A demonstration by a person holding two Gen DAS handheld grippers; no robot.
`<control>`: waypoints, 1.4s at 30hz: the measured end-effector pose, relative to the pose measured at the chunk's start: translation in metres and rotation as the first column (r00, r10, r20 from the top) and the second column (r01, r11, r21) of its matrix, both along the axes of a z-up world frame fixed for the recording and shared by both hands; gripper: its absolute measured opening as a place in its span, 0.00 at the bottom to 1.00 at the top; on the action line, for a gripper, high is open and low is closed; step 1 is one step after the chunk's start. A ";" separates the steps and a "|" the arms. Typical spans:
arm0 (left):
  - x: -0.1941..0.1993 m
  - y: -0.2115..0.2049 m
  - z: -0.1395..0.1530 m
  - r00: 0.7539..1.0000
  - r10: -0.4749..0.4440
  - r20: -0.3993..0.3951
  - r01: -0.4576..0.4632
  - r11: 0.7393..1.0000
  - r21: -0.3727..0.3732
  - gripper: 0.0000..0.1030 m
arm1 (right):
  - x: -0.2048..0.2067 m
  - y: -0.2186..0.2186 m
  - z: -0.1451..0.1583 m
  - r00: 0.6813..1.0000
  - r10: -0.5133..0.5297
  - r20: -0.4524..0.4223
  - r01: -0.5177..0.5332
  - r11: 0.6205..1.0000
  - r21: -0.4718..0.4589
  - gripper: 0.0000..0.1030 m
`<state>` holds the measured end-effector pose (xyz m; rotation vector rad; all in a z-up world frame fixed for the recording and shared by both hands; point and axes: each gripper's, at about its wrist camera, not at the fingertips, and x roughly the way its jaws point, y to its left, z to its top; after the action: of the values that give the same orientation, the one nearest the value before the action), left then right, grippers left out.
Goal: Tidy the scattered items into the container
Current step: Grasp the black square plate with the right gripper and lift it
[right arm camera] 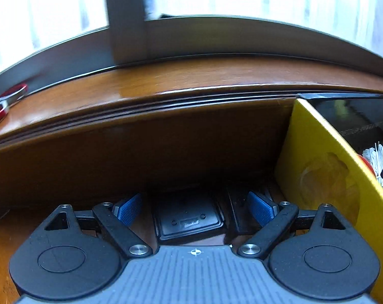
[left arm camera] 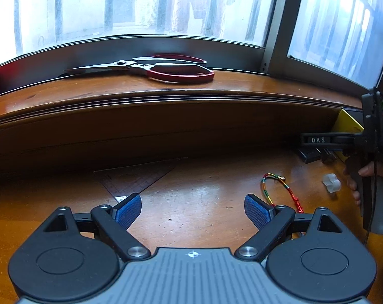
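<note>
My left gripper (left arm camera: 192, 209) hangs over the wooden desk (left arm camera: 191, 197) with its jaws spread wide and nothing between the blue pads (left arm camera: 129, 209). Just ahead of its left finger lies a clear set square (left arm camera: 138, 177), flat on the wood. Farther ahead and up on the window sill (left arm camera: 166, 88), red-handled scissors (left arm camera: 146, 69) lie closed, blades pointing left. Just beside my right finger a braided red, green and yellow cord bracelet (left arm camera: 280, 190) lies in a loop, its red tassel end nearest the finger. Farther right sits a small translucent white plastic piece (left arm camera: 331, 183), near my right hand (left arm camera: 376, 185) on its grip.

My right gripper (right arm camera: 195, 210) is released too, jaws wide, pads clear of everything. Between and just ahead of its fingers lies a flat black device (right arm camera: 189, 221), with a second black piece (right arm camera: 235, 207) touching or close against it behind the right pad; I cannot tell which. To the right stands the yellow container (right arm camera: 325, 167), its near wall just beside my right finger; white strands show inside, too blurred to identify.
</note>
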<state>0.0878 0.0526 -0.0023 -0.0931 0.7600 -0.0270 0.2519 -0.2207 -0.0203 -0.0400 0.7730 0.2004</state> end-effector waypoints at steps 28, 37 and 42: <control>-0.008 0.002 -0.005 1.000 -0.021 0.007 0.021 0.999 0.026 0.87 | -0.126 0.034 0.033 0.967 0.246 -0.062 -0.226 0.947 0.230 0.61; -0.006 -0.008 -0.009 0.999 -0.037 -0.007 0.037 0.998 0.041 0.87 | -0.087 0.042 0.022 0.974 0.228 -0.011 -0.225 0.967 0.123 0.68; -0.008 -0.001 -0.011 1.000 -0.011 -0.013 0.012 0.999 0.041 0.87 | -0.066 0.050 0.014 0.955 0.294 0.047 -0.292 0.956 -0.037 0.82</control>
<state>0.0797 0.0515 -0.0128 -0.0498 0.7735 -0.0215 0.1861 -0.1708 -0.0061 -0.1885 0.7158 0.4683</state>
